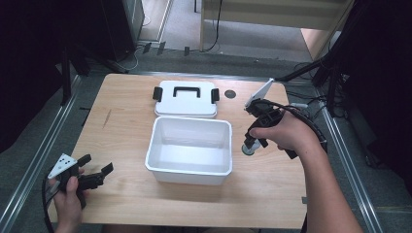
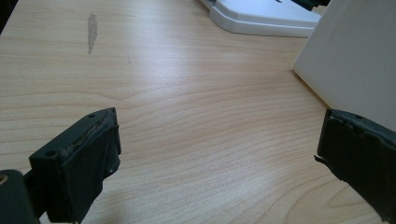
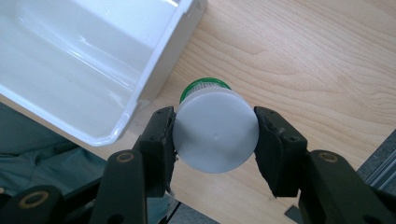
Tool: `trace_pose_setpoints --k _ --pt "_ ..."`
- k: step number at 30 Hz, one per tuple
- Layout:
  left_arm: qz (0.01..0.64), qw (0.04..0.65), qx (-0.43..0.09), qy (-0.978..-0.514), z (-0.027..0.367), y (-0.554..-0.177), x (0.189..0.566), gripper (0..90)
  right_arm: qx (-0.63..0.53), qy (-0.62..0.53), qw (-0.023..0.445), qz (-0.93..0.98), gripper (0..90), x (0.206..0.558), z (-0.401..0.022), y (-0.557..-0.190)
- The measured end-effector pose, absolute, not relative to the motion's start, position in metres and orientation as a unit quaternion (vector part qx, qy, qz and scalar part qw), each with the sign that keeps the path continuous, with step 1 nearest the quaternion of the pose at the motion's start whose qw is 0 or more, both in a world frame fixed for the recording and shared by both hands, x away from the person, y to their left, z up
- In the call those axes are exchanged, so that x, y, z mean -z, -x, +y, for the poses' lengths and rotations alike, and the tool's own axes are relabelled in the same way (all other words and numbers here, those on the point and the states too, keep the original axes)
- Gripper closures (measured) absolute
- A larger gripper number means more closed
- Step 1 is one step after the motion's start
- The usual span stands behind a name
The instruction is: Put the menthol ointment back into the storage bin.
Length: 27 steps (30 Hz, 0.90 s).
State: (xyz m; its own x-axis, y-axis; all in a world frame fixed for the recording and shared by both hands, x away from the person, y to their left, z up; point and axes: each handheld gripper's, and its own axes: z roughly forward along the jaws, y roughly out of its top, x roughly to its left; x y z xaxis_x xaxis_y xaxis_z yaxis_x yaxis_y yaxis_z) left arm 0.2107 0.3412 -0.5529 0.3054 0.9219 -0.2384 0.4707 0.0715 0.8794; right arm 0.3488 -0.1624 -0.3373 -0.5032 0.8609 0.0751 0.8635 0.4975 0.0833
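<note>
Both jaws of R gripper clamp jar, beside bin

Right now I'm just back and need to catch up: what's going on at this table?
A person works with two handheld grippers. The right gripper has its fingers shut on a small white-capped container with a green band, held beside the open white bin. The bin's lid lies on the table behind it. The left gripper rests open near the front left corner.
</note>
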Motion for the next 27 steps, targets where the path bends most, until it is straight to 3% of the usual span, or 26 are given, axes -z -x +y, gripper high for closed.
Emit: trace_pose_setpoints --k 27 --pt "0.543 0.488 -0.239 -0.64 0.34 -0.211 0.553 0.3 0.07 0.456 0.021 -0.887 52.1 0.308 -0.11 -0.35"
